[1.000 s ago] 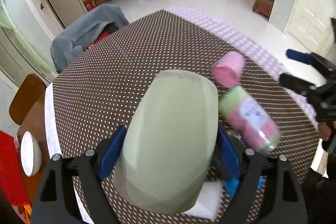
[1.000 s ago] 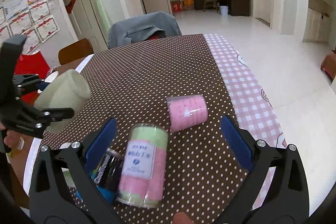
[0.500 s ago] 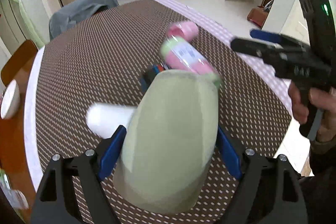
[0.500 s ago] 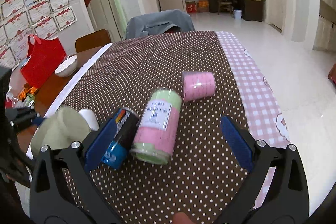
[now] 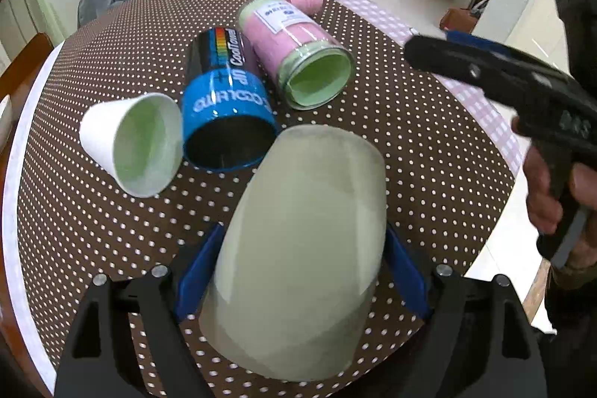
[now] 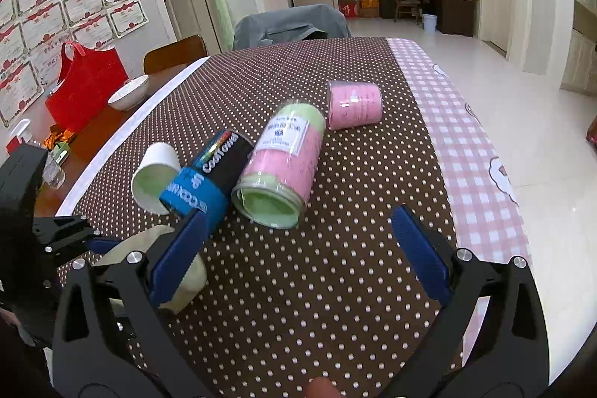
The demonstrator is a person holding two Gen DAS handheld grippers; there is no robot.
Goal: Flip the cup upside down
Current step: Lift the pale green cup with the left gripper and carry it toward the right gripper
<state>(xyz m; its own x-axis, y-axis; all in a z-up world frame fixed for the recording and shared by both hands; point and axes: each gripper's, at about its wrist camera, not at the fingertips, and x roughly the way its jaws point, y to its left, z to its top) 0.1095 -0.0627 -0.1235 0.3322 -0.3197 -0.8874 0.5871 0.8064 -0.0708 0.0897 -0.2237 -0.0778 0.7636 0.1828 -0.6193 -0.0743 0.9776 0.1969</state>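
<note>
My left gripper (image 5: 298, 271) is shut on a pale green cup (image 5: 302, 248), its closed bottom pointing away from the camera, tilted down over the near edge of the dotted brown table (image 5: 410, 144). The same cup (image 6: 186, 282) shows at the lower left of the right wrist view, partly behind my right finger. My right gripper (image 6: 302, 248) is open and empty above the table's near right part; it also shows at the right of the left wrist view (image 5: 485, 69).
Lying on their sides in a row: a white foam cup (image 5: 130, 144), a black-and-blue can (image 5: 227, 99), a pink-and-green jar (image 5: 294, 51) and a pink roll (image 6: 354, 105). A bowl (image 6: 128, 92) and red bag (image 6: 86, 84) sit far left.
My left gripper has swung down and forward with the green cup, tipping its bottom toward the table. The lying containers came into full view. The right gripper drew back slightly, still open.
</note>
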